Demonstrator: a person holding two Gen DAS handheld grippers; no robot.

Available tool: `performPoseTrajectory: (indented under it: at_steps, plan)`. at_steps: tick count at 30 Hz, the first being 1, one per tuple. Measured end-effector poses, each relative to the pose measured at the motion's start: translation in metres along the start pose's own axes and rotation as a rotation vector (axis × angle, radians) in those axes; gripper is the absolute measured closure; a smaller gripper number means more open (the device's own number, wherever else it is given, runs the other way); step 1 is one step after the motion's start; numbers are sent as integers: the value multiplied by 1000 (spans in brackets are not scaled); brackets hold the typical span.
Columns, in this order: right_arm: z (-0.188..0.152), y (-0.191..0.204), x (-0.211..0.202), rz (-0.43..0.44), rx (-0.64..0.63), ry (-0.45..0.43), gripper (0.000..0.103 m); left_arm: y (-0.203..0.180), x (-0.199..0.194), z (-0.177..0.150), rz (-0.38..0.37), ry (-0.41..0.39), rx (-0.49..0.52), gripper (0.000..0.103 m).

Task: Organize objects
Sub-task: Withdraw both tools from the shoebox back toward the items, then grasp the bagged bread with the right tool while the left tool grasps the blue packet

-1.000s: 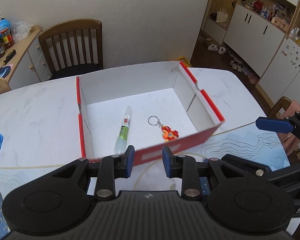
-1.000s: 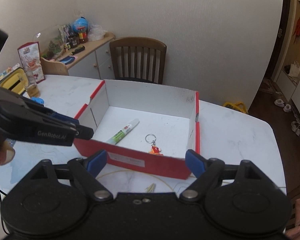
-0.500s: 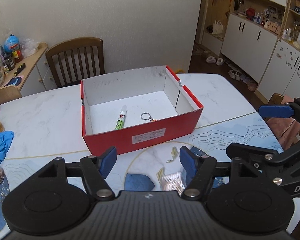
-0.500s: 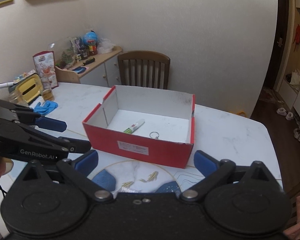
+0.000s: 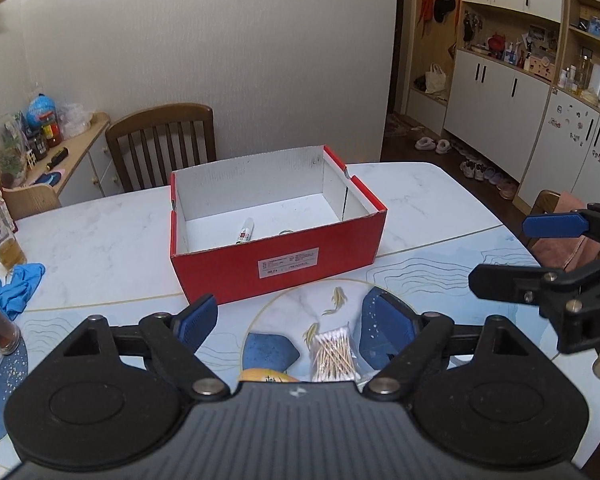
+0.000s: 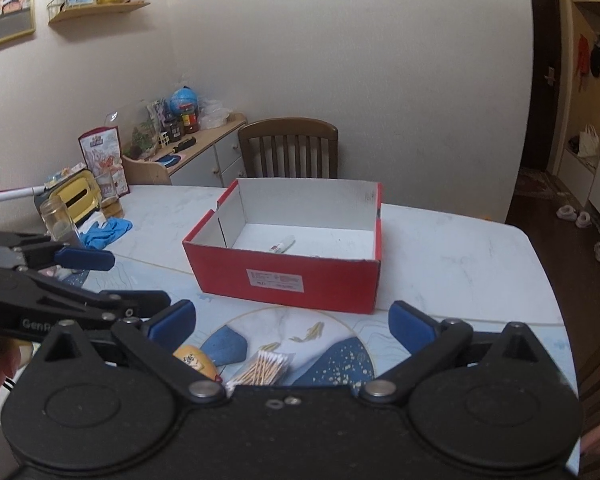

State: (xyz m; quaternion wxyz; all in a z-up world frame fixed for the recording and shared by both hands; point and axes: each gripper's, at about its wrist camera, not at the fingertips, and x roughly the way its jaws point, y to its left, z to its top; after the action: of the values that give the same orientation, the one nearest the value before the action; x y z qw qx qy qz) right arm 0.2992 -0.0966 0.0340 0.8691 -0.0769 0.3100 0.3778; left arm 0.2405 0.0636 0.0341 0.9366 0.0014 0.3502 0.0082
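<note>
Red cardboard box, white inside, open top, white label on near wall, sits on marble table ahead of both tongs. Inside: white pen with red-green label, lying flat, long axis slanting away toward right. Just ahead of tongs: packet of cotton swabs, yellow object partly hidden. Blue gloves far left, wooden chair beyond box. Left tongs jaws wide, just been opening, nothing between. Right tongs jaws fully wide, empty.
</note>
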Motion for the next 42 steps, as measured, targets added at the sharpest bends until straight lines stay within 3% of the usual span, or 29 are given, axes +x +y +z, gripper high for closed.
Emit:
performPoseTrajectory:
  at_steps: [1,3,11,18,23,32,42]
  plan:
    - [-3,-1,-2,-3,1,-4,0,-2,-1,-3,3,-4,4,14]
    - [-9,-2,-6,-10,-3,-6,0,-3,-4,-10,10,-12,6,0]
    - [-40,-11,-14,-4,41,10,0,-7,-2,-49,1,-9,4,0]
    - [-76,-13,-6,-31,79,77,0,-15,13,-95,-38,65,49,0]
    - [-102,-7,8,-35,89,149,0,-25,27,-123,-70,106,125,0]
    - [-135,0,40,-60,156,283,0,-35,47,-151,-46,134,236,0]
    - [-148,11,66,-93,211,382,0,-57,59,-170,-18,122,405,0]
